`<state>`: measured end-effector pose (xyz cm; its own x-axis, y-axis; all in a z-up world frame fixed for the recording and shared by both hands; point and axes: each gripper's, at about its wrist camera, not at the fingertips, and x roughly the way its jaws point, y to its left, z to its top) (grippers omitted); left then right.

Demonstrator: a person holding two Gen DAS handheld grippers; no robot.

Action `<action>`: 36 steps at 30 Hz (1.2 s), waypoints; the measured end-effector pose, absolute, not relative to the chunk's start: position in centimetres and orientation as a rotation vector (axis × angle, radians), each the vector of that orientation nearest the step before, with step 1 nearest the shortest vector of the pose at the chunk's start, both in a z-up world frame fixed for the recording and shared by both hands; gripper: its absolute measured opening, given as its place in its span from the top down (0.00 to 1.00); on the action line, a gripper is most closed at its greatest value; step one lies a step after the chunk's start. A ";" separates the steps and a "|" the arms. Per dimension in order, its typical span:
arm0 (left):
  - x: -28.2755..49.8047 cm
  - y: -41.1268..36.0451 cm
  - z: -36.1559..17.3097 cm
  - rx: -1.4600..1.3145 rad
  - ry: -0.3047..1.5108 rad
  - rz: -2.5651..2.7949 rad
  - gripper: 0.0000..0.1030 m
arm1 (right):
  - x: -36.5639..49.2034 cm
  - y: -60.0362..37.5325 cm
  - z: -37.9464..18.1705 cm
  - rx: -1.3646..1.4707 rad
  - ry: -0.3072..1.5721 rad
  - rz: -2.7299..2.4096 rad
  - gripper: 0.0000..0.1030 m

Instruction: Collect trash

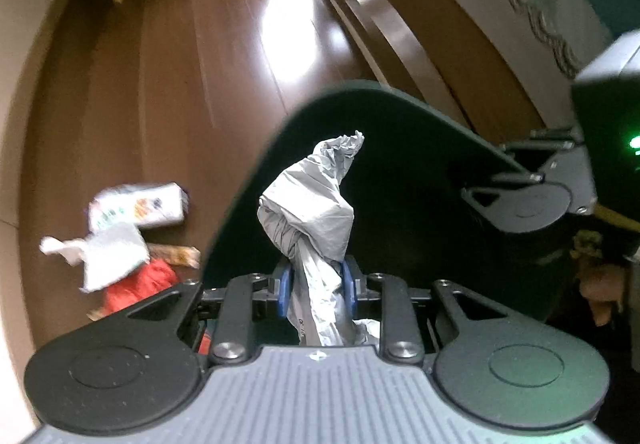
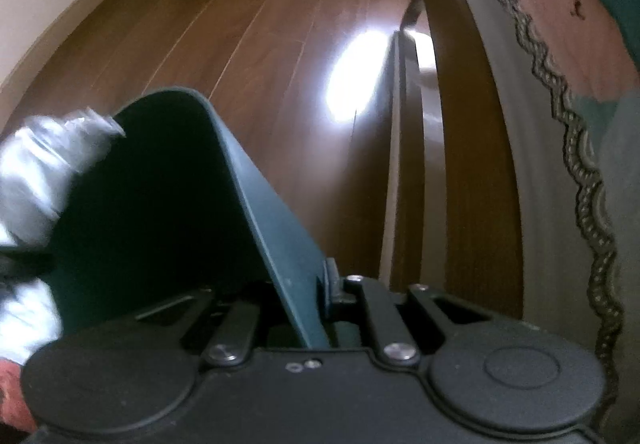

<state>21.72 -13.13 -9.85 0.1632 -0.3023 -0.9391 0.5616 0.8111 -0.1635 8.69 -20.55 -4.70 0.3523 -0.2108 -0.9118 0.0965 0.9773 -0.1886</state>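
Two sets of tongs are busy here, and the grey twisted bag [image 1: 308,211] is the star: it stands up between the blue pads [image 1: 285,286] of the left tongs [image 1: 316,286], which are clamped on it just below its knot, its crumpled tip poking forward and up. Right behind the bag, ahead of the left tongs, gapes the dark green bin [image 1: 400,179], its opening tipped toward the camera so the bag is framed against its black inside. Over on the right side of that rim, the right tongs [image 1: 520,179] are on the bin's edge, and the right wrist view confirms it: the right tongs [image 2: 316,296] are squeezed onto the green wall [image 2: 260,211], the thin wall rising straight out from between the fingers. From there the grey bag [image 2: 44,171] shows as a blur off to the left of the right tongs, at the bin's mouth. Down on the wooden floor [image 1: 180,63], left of the left tongs and beside the bin, lies more litter in a loose heap: a white printed carton [image 1: 140,205], a crumpled white paper [image 1: 108,252] and something red [image 1: 140,284] partly under it. Off to the right of both tongs runs a brown bed frame [image 2: 472,163] with a patterned cover [image 2: 580,63] hanging over it.
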 end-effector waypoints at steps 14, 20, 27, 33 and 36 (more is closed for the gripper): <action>24.2 -15.4 -15.5 0.239 1.346 -0.587 0.56 | 9.0 -18.4 -3.9 -0.056 1.180 -0.176 0.93; 24.6 -14.0 -13.7 0.237 1.259 -0.586 0.25 | 9.7 -18.5 -4.2 -0.004 1.186 -0.186 0.93; 25.4 -9.7 -10.2 0.222 1.174 -0.598 0.25 | 10.7 -19.5 -5.1 0.048 1.204 -0.255 0.92; 27.3 -2.9 -7.8 0.203 1.100 -0.487 0.25 | 11.2 -21.4 -5.3 0.132 1.205 -0.330 0.92; 29.5 0.2 -8.6 0.196 1.097 -0.392 0.25 | 11.2 -22.7 -5.4 0.184 1.201 -0.387 0.92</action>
<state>29.51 0.19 -8.58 0.3969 -0.2117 -0.8931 0.4030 0.9144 -0.0377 11.18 -22.69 -5.43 0.3059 -0.1938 -0.9321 0.3865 0.9200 -0.0644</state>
